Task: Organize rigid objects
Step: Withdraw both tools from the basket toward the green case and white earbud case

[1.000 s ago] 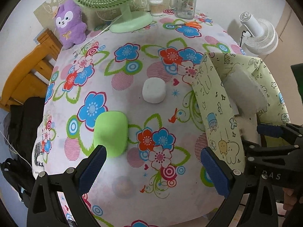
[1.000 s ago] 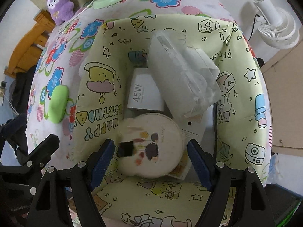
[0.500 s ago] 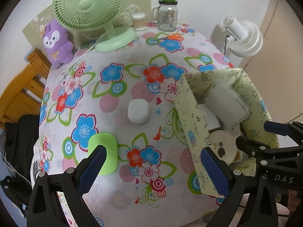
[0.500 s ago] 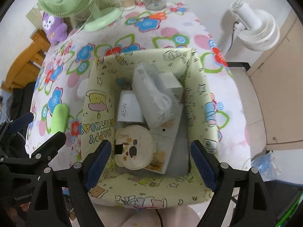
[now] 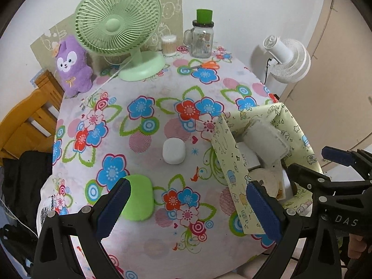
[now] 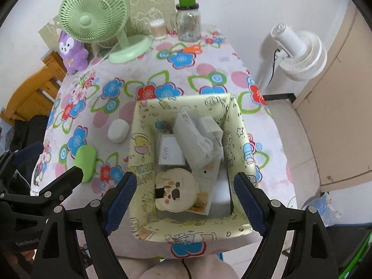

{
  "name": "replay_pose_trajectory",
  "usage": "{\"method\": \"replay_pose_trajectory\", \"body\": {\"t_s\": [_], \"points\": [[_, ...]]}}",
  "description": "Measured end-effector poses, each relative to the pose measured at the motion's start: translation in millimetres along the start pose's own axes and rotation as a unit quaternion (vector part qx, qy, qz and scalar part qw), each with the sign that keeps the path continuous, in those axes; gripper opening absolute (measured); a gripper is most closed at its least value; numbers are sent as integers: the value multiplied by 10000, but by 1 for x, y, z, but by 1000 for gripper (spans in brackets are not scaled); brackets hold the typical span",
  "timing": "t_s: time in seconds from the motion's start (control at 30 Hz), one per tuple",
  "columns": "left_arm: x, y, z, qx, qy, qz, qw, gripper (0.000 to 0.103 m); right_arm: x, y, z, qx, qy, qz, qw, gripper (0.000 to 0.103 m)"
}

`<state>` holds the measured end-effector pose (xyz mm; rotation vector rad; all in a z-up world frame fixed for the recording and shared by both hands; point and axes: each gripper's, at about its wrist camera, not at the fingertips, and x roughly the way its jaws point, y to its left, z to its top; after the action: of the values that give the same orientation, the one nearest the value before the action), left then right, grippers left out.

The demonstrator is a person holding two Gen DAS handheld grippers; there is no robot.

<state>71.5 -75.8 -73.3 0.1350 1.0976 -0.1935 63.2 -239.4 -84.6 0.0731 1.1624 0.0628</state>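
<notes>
seemingly green case [image 5: 139, 197] beside left hand-held gripper [image 5: 186, 209]

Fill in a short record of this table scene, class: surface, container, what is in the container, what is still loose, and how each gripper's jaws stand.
Surface: flower-print tablecloth
Container: pale yellow cartoon-print fabric bin
In bin: round cream tin with painted lid; white box marked 45W; clear plastic-wrapped white pack
Loose on cloth: small white rounded case; lime green rounded case
Left gripper: jaws open, nothing between them
Right gripper: jaws open above the bin, holding nothing
</notes>
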Motion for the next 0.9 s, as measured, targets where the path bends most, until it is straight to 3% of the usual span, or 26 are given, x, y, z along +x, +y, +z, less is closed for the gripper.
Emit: {"method": "replay_pose_trajectory", "body": {"t_s": [0.47, 0.67, 0.9], "points": [[-29, 40, -8, 10, -271, -56, 9996, 101, -28, 48, -1, -66, -326, -315, 9989, 87], [-39, 64, -16, 30, -320, -148, 9994, 101, -38, 80, -4, -207, -526, -717, 9958, 87], [-44, 94, -27, 32, -372, -216, 9991, 101, -36, 109, -10, 16, -365, -710, 9968, 87]]}}
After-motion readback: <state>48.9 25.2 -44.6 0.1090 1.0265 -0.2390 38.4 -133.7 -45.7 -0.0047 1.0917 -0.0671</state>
